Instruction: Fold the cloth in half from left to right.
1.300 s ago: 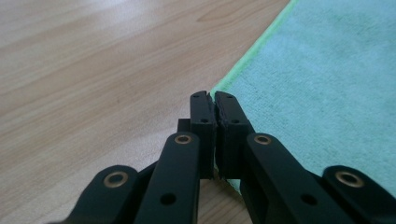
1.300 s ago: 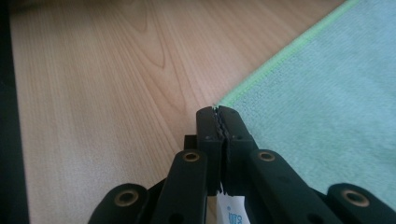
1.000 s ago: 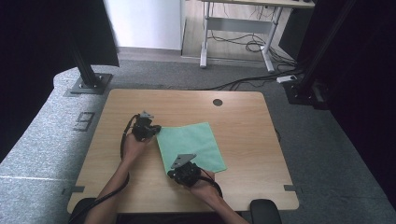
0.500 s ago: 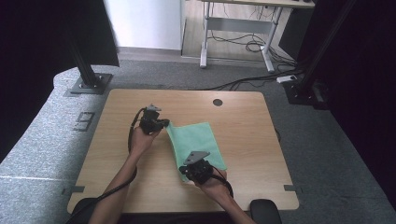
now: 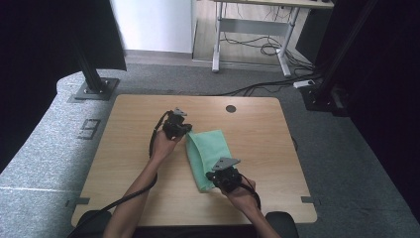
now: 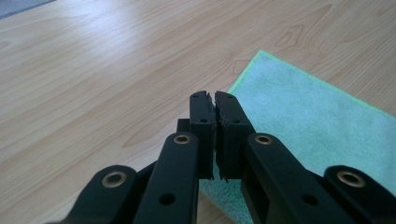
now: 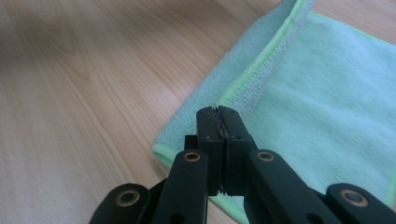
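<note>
- Claw pair status: left claw (image 5: 187,130) has its jaws pressed together, pinching the far corner of the green cloth (image 5: 210,151); right claw (image 5: 212,177) is likewise clamped on the near corner of the same edge.
- Cloth lies on the bench (image 5: 124,163) between the two claws, left edge lifted and partly rolled over toward the right; looks like a fold in half.
- In the right gripper view the raised hem (image 7: 261,60) runs straight ahead of the claw (image 7: 222,112), lower layer (image 7: 327,93) flat to its right.
- Left gripper view: claw (image 6: 214,98) tips shut, cloth (image 6: 303,112) ahead and right of it.
- To do it well: both claws should travel level and in step, keeping the edge taut so it doesn't sag.
- Carried edge should land on the opposite edge, corners matched, before letting go.
- Risk: a thin pinch may slip if pulled apart too hard.
</note>
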`<state>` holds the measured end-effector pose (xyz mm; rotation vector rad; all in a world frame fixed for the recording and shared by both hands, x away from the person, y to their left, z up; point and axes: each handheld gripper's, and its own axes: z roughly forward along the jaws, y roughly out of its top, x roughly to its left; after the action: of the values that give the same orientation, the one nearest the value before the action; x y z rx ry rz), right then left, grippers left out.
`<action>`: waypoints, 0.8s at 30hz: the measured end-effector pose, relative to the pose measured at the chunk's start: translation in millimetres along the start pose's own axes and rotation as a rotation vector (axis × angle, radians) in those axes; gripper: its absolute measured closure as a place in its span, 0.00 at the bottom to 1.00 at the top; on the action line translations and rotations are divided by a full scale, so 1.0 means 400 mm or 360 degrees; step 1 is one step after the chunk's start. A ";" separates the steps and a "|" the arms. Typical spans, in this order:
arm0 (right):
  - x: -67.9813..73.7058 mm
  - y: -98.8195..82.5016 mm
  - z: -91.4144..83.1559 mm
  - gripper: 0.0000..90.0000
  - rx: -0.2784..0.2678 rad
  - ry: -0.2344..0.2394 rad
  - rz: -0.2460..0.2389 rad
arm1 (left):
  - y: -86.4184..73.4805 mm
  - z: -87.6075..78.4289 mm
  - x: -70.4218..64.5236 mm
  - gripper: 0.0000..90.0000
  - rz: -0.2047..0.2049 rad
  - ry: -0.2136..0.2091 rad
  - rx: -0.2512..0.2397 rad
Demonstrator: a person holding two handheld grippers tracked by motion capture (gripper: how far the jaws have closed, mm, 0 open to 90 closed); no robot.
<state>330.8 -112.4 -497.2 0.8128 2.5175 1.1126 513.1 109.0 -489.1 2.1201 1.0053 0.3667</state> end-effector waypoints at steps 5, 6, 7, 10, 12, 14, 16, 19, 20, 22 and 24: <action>-0.027 -0.020 -0.016 0.97 0.0000 -0.0034 0.0034 | 0.014 0.027 -0.019 0.96 0.0047 0.0004 0.0021; -0.027 -0.020 -0.016 0.97 0.0000 -0.0034 0.0034 | 0.014 0.027 -0.019 0.95 0.0047 0.0004 0.0021; -0.031 -0.025 -0.020 0.97 -0.0001 -0.0042 0.0043 | 0.017 0.034 -0.023 0.95 0.0059 0.0005 0.0027; -0.049 -0.039 -0.031 0.97 0.0006 -0.0069 0.0064 | 0.026 0.053 -0.036 0.95 0.0077 -0.0005 0.0032; -0.056 -0.046 -0.036 0.97 0.0009 -0.0076 0.0073 | 0.031 0.065 -0.046 0.95 0.0093 -0.0002 0.0038; -0.063 -0.053 -0.042 0.97 0.0010 -0.0084 0.0082 | 0.037 0.077 -0.053 0.95 0.0110 -0.0004 0.0050; -0.068 -0.058 -0.047 0.97 0.0010 -0.0087 0.0091 | 0.045 0.088 -0.061 0.95 0.0117 -0.0014 0.0049; -0.076 -0.067 -0.053 0.97 0.0011 -0.0093 0.0109 | 0.052 0.098 -0.070 0.95 0.0132 -0.0016 0.0054; -0.079 -0.069 -0.054 0.97 0.0010 -0.0095 0.0115 | 0.059 0.109 -0.079 0.95 0.0146 -0.0011 0.0065; -0.083 -0.072 -0.058 0.97 0.0008 -0.0096 0.0127 | 0.066 0.118 -0.087 0.95 0.0152 -0.0018 0.0065; -0.086 -0.074 -0.062 0.97 0.0001 -0.0105 0.0128 | 0.071 0.125 -0.092 0.95 0.0159 -0.0017 0.0068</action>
<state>336.2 -163.6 -502.1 0.9428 2.4508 1.0915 531.2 44.2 -500.1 2.2144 0.9106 0.3857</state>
